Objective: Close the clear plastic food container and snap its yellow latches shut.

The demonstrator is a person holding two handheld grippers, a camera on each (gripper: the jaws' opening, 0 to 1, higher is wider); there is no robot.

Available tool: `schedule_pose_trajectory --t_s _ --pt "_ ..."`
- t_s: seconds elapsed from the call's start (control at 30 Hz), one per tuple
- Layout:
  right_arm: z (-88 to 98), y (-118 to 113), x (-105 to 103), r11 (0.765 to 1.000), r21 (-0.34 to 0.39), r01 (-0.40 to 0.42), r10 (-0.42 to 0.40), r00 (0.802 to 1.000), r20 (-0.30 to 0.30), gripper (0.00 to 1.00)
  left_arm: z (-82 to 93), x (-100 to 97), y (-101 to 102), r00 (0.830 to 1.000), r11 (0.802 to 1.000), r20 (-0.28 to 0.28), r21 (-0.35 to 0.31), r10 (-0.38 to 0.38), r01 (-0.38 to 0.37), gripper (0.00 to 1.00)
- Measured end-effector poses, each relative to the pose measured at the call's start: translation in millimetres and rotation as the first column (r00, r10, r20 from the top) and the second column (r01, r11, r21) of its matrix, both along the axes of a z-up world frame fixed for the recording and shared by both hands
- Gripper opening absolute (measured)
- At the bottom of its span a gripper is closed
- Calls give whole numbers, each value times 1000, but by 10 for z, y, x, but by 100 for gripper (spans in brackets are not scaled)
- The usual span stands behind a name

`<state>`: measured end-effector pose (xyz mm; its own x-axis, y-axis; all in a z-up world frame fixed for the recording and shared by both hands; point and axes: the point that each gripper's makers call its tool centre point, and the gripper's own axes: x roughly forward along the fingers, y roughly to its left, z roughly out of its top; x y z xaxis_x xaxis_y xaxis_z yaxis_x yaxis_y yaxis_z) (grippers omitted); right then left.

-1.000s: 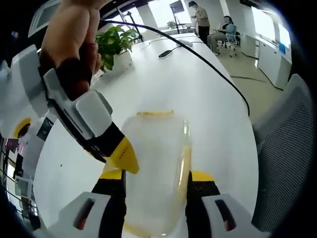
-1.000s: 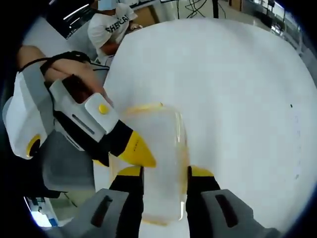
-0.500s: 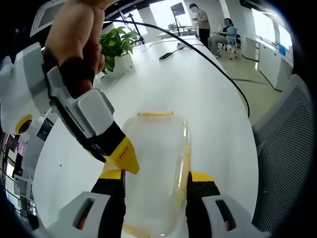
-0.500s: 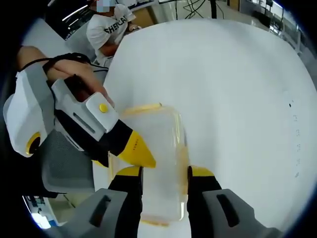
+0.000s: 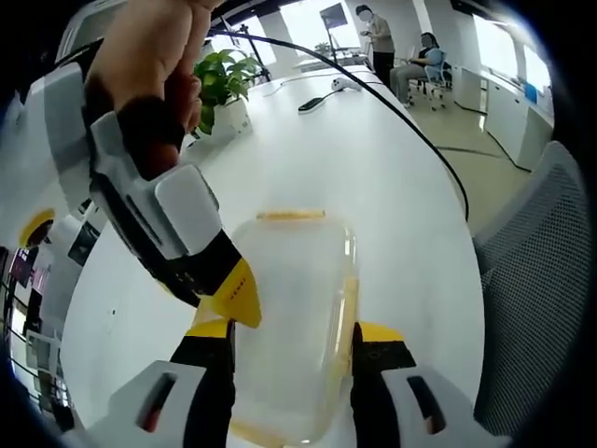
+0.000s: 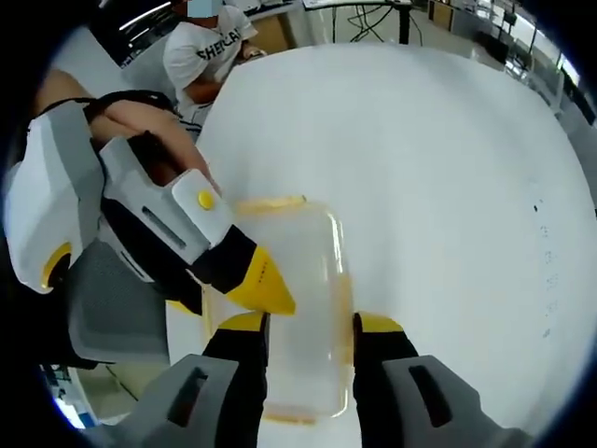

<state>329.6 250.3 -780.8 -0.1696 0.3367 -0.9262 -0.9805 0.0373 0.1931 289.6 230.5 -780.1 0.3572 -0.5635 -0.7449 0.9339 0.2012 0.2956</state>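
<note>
**Two hand-held grippers bracket the clear container**

Sitting flat on the white worktop (image 5: 373,159) is the clear plastic food container (image 5: 294,308), lid on, with a yellow latch (image 5: 292,214) along its far short end. In the left gripper view the left hand-held gripper (image 5: 294,331) has its jaws spread, one yellow-tipped jaw on each long side of the box, so it straddles the container; whether the pads actually press the walls I cannot tell. The right hand-held gripper (image 5: 233,294) comes in from the left, a hand (image 5: 154,56) wrapped round its grip, yellow tip resting at the container's near-left edge.

In the right gripper view the right hand-held gripper (image 6: 303,331) also stands parted either side of the container (image 6: 298,308), and the left hand-held gripper (image 6: 261,285) pokes in at the box's left edge. A potted plant (image 5: 219,84) sits far up the worktop, and a mesh chair (image 5: 532,280) stands beside it.
</note>
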Motion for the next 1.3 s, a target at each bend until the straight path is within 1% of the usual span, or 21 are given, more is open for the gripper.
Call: schedule_pose_trajectory --t_s 0.1,0.17,0.2,0.23,0.27,0.3,0.33,0.4,0.47,0.57,0.6,0.67,0.73,0.8,0.9,0.97,1.03,1.17,1.2,1.23,1.3 --pt "3 -8 19 999 31 12 -12 1000 -7 33 19 -5 -3 1000 1000 -27 -2 -3 2 45" --pt "16 -11 11 999 47 21 -20 1000 -4 33 24 -43 -17 997 1000 -75 -21 2 -3 50" --pt "30 9 45 997 77 14 -16 999 34 35 36 -74 -34 993 999 -118 -44 21 -26 52" --pt "38 21 61 996 94 5 -9 999 51 35 43 -74 -38 991 998 -129 -53 33 -40 54" --pt "58 -2 57 993 115 3 -12 997 76 34 37 -40 15 982 992 -156 -43 107 -115 60" --pt "63 -23 41 993 114 9 -18 997 72 33 31 -30 47 981 992 -156 -32 119 -126 65" --pt "76 -14 34 991 130 13 -23 997 74 34 38 -24 49 982 993 -151 -34 109 -116 67" --pt "95 -18 40 989 145 26 -39 996 85 37 69 -25 79 982 992 -153 -36 110 -117 66" --pt "97 -36 57 989 143 43 -56 995 82 40 76 -24 86 982 993 -156 -34 103 -110 69" --pt "118 -55 67 986 153 69 -82 993 81 39 77 -6 103 982 995 -162 -25 95 -101 73" --pt "122 -65 46 986 151 74 -85 994 72 39 72 -4 113 981 995 -170 -22 95 -100 73" --pt "117 -87 13 988 143 65 -76 994 75 40 71 -10 123 971 992 -209 -29 117 -126 74" --pt "115 -109 30 989 133 63 -76 993 95 44 84 -9 110 973 992 -205 -34 108 -118 77" --pt "122 -111 39 987 138 82 -96 991 92 49 66 -7 115 974 994 -203 -16 100 -105 79" --pt "125 -139 7 987 138 79 -93 991 99 57 61 -10 130 975 996 -201 4 90 -91 80" --pt "113 -166 19 989 131 74 -90 988 124 61 72 -2 127 977 997 -198 5 81 -82 79" --pt "110 -200 5 990 129 61 -79 988 136 66 65 19 151 977 996 -198 22 84 -82 80" --pt "92 -279 -89 992 122 35 -51 990 128 78 70 53 196 976 997 -204 44 78 -71 84" --pt "83 -300 -102 993 114 30 -45 990 134 80 66 41 210 975 997 -209 55 71 -60 84" --pt "72 -329 -127 994 105 18 -33 989 144 83 51 39 253 976 995 -208 87 64 -47 85" --pt "56 -371 -162 996 91 -5 -9 987 158 88 43 41 271 976 994 -210 99 59 -38 86"
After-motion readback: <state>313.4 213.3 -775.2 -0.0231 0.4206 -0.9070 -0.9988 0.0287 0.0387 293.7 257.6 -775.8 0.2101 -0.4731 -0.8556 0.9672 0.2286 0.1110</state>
